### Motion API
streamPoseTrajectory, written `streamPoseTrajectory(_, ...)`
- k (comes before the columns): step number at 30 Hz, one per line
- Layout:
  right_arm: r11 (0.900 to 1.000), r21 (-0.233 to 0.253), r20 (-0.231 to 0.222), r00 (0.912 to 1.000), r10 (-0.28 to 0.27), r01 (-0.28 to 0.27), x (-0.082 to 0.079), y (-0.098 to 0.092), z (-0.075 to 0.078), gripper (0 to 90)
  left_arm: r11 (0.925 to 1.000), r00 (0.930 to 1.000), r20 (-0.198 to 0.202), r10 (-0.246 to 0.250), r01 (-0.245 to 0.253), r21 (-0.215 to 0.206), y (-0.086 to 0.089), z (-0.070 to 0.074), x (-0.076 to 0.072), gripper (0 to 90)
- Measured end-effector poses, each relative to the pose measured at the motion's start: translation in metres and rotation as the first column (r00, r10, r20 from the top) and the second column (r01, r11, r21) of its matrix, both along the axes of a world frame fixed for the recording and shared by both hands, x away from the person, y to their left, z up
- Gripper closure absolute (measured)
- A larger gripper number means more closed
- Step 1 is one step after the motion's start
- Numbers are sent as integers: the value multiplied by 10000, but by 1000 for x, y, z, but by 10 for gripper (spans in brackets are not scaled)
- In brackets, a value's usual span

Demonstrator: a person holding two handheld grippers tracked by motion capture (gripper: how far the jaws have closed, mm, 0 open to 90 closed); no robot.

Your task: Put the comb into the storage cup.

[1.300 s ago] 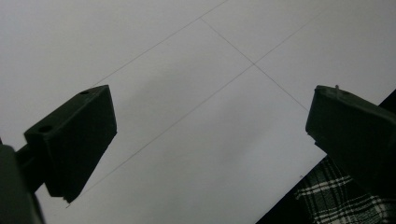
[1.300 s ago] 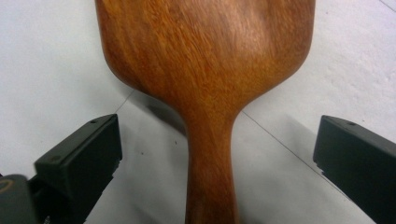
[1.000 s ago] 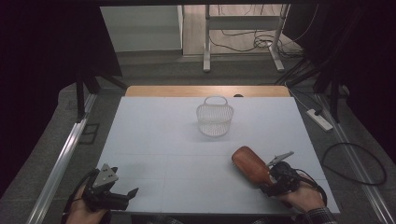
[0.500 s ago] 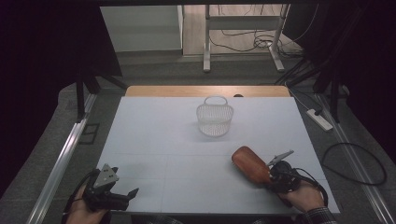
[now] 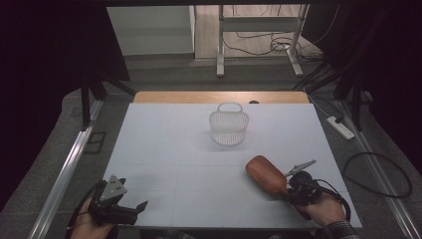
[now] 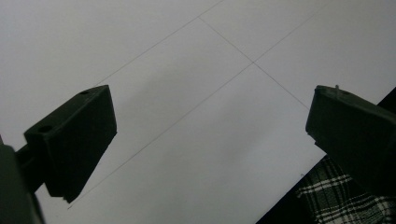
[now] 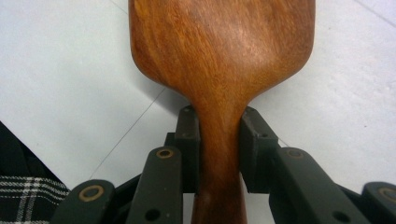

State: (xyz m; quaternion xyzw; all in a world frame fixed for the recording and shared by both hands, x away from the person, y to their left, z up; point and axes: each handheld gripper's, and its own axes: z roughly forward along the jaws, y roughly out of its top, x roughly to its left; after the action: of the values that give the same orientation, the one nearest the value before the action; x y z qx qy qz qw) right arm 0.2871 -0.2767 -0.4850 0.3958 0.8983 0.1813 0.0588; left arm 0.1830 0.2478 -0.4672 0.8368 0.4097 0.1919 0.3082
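Over the last second our right gripper [image 5: 291,185], clamped on the handle of the wooden hairbrush [image 5: 264,174], has barely shifted near the table's [image 5: 164,144] front right, well short of the basket [image 5: 228,127], while our left gripper [image 5: 130,209] idles, jaws apart.

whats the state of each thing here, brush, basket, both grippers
wooden brush: clamped by its handle, wooden back facing up, head over the table
right gripper: shut on the brush handle, at the table's near right
left gripper: open, jaws wide apart, nothing between them, at the table's near left
white basket: upright, looks empty, handle up, standing alone toward the far side of the table
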Motion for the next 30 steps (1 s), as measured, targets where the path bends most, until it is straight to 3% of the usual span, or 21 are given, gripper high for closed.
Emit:
streamPoseTrajectory(8,9998,190,360,9993,48,-55,-2,1,4,716,9995,9997,72,253,-251,-211,3,1,0,11)
streamPoseTrajectory(20,9904,1373,1087,9936,-317,165,-1,-1,18,715,9978,9993,-43,373,-375,-556,6,2,2,0)
streamPoseTrajectory(26,9822,1867,1429,9886,-479,206,-1,1,26,715,9927,9984,-385,408,-449,-1124,9,3,5,0)
streamPoseTrajectory(27,9809,1936,1526,9871,-484,181,-2,2,28,715,9851,9985,-458,291,-364,-1681,10,3,6,0)
streamPoseTrajectory(30,9787,2054,1822,9823,-445,62,-2,4,31,715,9792,9987,-501,43,-144,-2022,8,4,9,0)
